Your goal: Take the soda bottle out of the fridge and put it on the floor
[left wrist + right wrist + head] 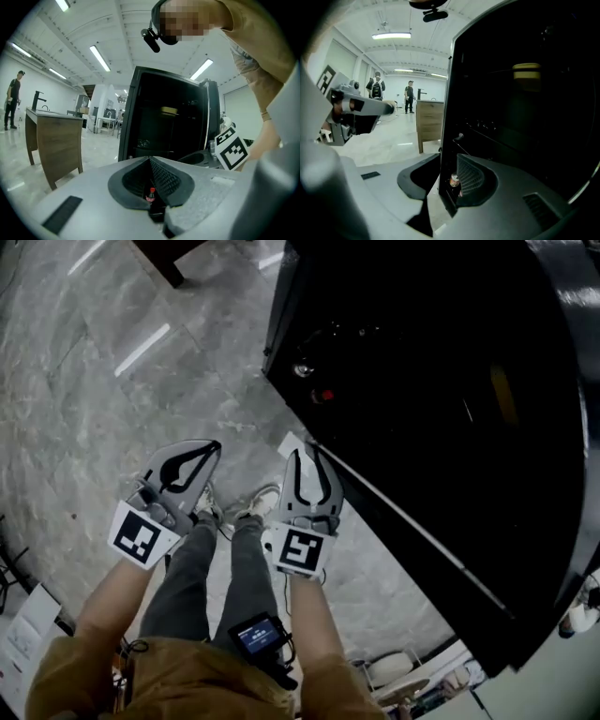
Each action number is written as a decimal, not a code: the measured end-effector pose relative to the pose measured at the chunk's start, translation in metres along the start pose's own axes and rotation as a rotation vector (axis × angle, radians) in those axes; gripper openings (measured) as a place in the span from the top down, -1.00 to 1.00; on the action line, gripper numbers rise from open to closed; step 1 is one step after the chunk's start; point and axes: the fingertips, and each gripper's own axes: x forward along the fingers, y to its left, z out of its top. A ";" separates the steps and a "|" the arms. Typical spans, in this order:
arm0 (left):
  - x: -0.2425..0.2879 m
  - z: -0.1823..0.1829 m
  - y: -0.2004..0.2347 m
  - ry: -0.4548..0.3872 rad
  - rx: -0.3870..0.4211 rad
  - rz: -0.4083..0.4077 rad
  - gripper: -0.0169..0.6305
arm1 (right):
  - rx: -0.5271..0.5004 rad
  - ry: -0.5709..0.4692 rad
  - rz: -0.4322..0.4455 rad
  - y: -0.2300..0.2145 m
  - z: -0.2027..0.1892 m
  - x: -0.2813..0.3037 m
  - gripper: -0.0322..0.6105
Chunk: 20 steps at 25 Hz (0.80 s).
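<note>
Left gripper jaws together, right gripper slightly parted, both empty, held low. Judged: levelling with the soda bottle standing low inside the fridge.

Ceiling tube lights are glaring white and streaking the pale floor; the fridge is swallowing detail; fisheye edges are darkening.

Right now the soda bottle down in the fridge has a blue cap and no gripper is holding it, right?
Not quite: the soda bottle has a red cap, not a blue one, as the left gripper view shows. The rest stands: it sits low in the fridge, and neither the left gripper nor the right gripper holds it.
</note>
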 end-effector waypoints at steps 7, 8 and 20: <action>0.029 -0.029 0.004 0.023 0.028 -0.043 0.97 | 0.024 0.049 -0.058 -0.021 -0.041 0.049 0.57; 0.034 -0.036 0.010 0.028 0.021 -0.038 0.97 | 0.031 0.055 -0.067 -0.024 -0.050 0.059 0.56; 0.078 -0.115 0.033 -0.004 0.002 -0.029 0.97 | 0.139 0.115 -0.118 -0.056 -0.165 0.143 0.29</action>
